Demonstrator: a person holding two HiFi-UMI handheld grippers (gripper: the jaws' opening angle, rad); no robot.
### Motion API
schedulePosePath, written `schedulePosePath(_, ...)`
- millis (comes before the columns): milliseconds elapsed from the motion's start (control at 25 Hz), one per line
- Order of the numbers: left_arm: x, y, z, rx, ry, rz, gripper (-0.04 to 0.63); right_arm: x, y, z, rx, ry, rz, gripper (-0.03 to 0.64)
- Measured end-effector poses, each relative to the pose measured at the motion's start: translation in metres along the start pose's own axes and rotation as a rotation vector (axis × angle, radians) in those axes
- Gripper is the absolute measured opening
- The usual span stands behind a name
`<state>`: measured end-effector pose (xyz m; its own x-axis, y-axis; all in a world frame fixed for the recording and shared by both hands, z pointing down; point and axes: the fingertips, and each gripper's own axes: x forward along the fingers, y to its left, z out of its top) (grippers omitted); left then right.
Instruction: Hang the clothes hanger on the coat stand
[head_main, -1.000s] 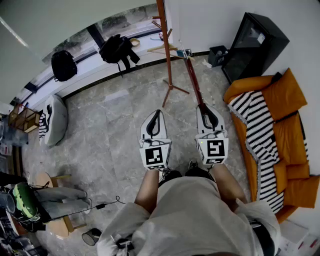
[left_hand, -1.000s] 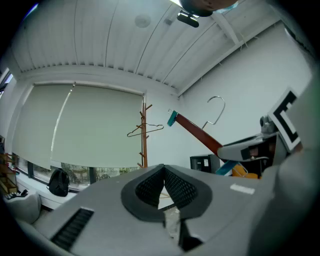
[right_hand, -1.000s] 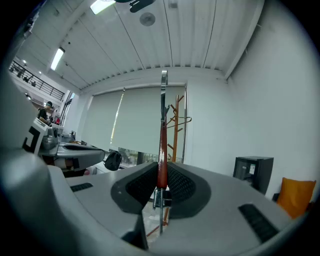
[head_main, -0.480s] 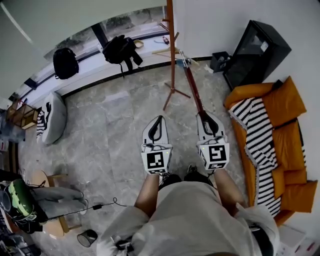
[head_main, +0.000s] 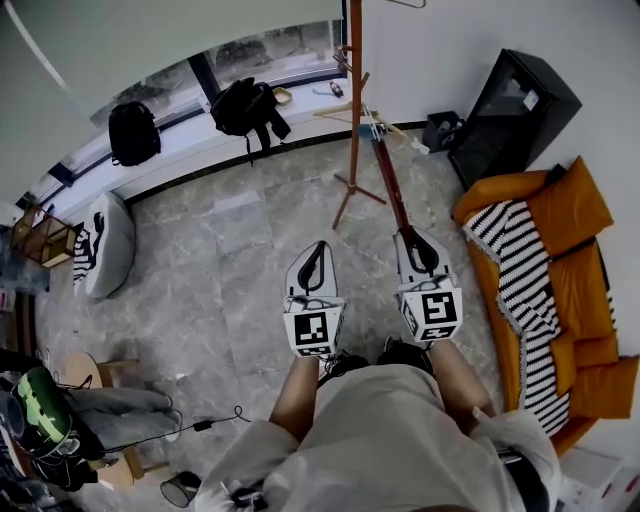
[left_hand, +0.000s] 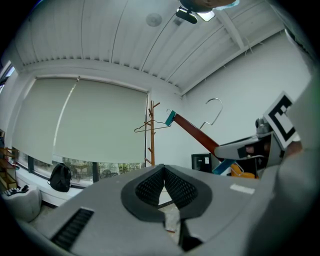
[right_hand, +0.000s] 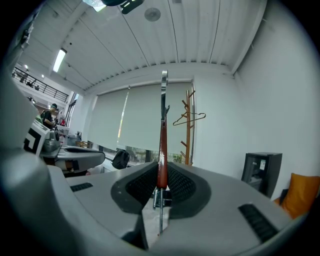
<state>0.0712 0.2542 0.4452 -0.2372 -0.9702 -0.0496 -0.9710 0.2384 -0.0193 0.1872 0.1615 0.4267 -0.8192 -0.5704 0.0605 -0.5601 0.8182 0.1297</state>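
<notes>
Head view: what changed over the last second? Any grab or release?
The far end of the clothes hanger has closed in on the coat stand, from well to its right to almost beside the pole. The whole scene shifted in frame, so the person seems to be moving up to the stand. No grab or release: the right tongs stay shut on the hanger, and the left tongs stay shut and empty. The sofa is unchanged.

Lighting: even daylight entering through window (head_main: 265, 45); ceiling strip lamp (right_hand: 59, 60) glowing; fisheye bending edges, corners darkening, foreground seemingly softening.
</notes>
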Motion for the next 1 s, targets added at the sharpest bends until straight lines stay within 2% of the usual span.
schedulePosePath(240,-0.005,0.022,-0.003,-0.022,0.014,0.000,0.009,0.013,0.016,-0.001,0.007,0.010,0.007,0.054)
schedulePosePath(520,0.013,0.039,-0.018,-0.032,0.036,0.009,0.009,0.039,0.009,-0.005,0.011,0.009,0.002,0.054)
schedulePosePath(920,0.081,0.044,-0.030,-0.013,0.069,-0.016,0.009,0.097,-0.024,-0.015,0.037,0.019,0.045,0.054)
schedulePosePath(1000,0.100,0.043,-0.035,-0.015,0.102,-0.024,0.009,0.112,-0.034,-0.018,0.041,0.023,0.050,0.054)
